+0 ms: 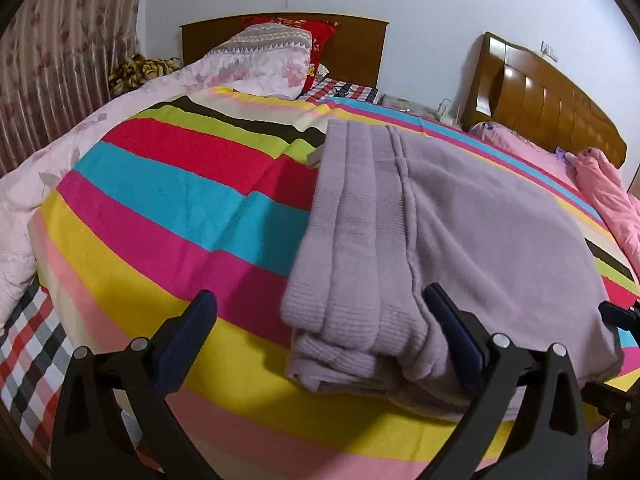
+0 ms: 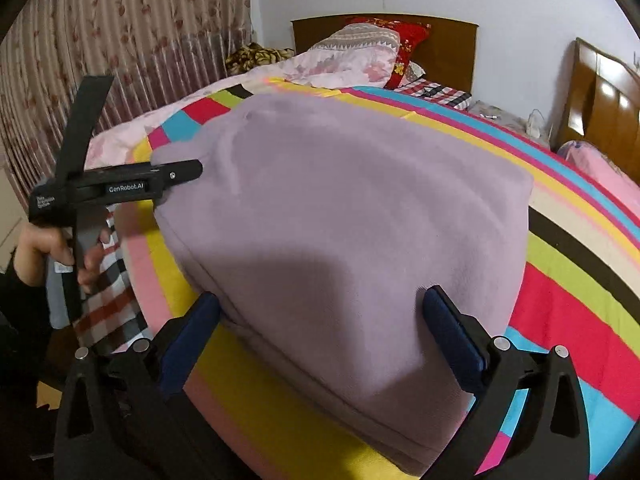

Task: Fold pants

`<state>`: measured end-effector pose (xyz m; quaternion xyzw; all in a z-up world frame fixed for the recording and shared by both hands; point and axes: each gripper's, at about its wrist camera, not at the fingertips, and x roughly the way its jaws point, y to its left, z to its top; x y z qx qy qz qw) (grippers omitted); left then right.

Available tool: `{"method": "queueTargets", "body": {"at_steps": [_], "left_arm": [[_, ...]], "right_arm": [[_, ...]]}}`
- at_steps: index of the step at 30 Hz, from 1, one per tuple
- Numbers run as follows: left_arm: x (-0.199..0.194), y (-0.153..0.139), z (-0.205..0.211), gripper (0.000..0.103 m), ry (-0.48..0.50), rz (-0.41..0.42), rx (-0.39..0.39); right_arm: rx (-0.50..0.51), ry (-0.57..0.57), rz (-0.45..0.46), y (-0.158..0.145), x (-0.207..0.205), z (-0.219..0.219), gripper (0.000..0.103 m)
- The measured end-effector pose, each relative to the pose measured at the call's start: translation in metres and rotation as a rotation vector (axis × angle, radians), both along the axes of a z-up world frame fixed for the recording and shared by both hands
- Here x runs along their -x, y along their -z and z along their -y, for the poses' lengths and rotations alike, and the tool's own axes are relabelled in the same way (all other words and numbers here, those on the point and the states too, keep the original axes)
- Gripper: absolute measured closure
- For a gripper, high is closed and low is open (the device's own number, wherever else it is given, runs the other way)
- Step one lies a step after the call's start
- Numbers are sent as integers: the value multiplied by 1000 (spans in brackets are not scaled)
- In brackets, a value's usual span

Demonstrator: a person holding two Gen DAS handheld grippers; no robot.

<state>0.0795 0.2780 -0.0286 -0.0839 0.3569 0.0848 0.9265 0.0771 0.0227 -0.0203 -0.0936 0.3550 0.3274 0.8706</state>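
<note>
2 grippers, left [image 1: 320,312] and right [image 2: 324,312], both gaping wide, gripping nothing, hovering over folded lilac pants [image 1: 460,220] lying near the striped blanket's [image 1: 160,200] front edge.

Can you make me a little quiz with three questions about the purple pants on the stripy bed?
1. True or false: the pants lie flat in one single layer.
2. What lies under the pants: A) bare floor, B) striped blanket, C) wooden table?
3. Fill in: the left gripper has its fingers ____.

Key
1. False. They are folded; stacked ribbed edges show in the left wrist view.
2. B.
3. Open, either side of the folded edge.
</note>
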Motion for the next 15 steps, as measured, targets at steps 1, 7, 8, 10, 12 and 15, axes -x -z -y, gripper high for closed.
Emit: {"method": "queueTargets", "body": {"at_steps": [1, 7, 8, 10, 12, 15], "left_arm": [[1, 0, 2, 1, -4, 3, -14], [1, -2, 6, 1, -14, 11, -38], [1, -2, 6, 1, -14, 12, -39], [2, -2, 8, 1, -17, 13, -37], [2, -2, 8, 1, -18, 14, -37], [3, -2, 8, 1, -23, 17, -29]], "right_arm": [[9, 1, 13, 1, 2, -1, 4], [18, 7, 33, 4, 7, 5, 5], [15, 16, 32, 3, 10, 6, 5], [7, 38, 34, -2, 11, 10, 5], [-30, 58, 45, -6, 21, 19, 5], [-12, 73, 27, 4, 29, 29, 5]]}}
